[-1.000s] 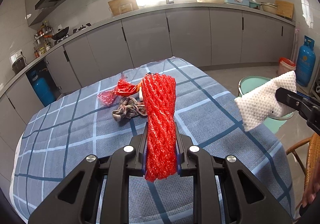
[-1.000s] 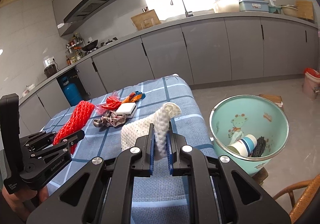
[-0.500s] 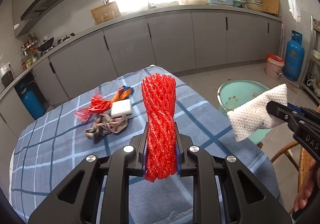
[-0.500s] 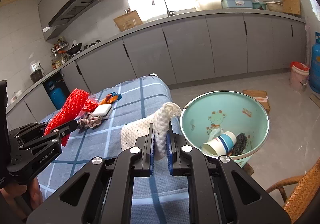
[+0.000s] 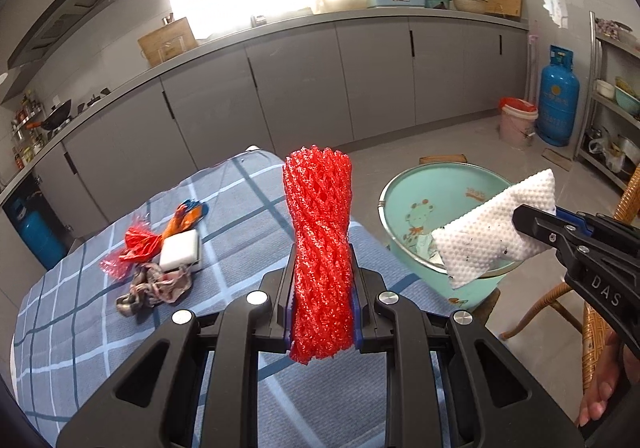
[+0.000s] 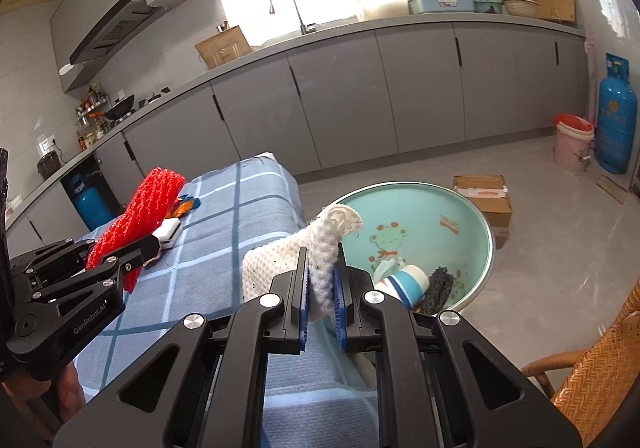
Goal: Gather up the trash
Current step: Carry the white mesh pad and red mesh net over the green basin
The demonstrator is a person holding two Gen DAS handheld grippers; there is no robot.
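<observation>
1. Here the left gripper [image 5: 321, 312] is clenched on a red foam net sleeve [image 5: 319, 240], which stands upright between its two jaws, above the blue checked tablecloth [image 5: 240, 216].
2. The right gripper [image 6: 321, 302] is clamped on a white foam net sheet [image 6: 316, 248]; the blue pads [image 6: 303, 312] press on its folded middle, and its curled top end rises above the jaws.
3. The landmark is the mint-green plastic basin [image 6: 472, 224], which stands on the floor just beside the table corner.
4. In the right wrist view the white sheet sits in front of the near left rim of the basin. In the left wrist view the sheet [image 5: 492, 236] covers a part of the basin's [image 5: 440, 188] right side.
5. Inside the basin lie a striped paper cup [image 6: 408, 282] and a dark scrubbing pad [image 6: 438, 286].
6. To the left of the basin, on the tablecloth, more rubbish lies together: a white rectangular block [image 5: 179, 250], a red mesh bag [image 5: 134, 246], an orange and blue wrapper [image 5: 188, 212] and a crumpled patterned rag [image 5: 154, 286].
7. A cardboard box [image 6: 484, 196] lies on the floor behind the basin.
8. A woven rattan chair [image 6: 596, 364] stands to the right of the basin.
</observation>
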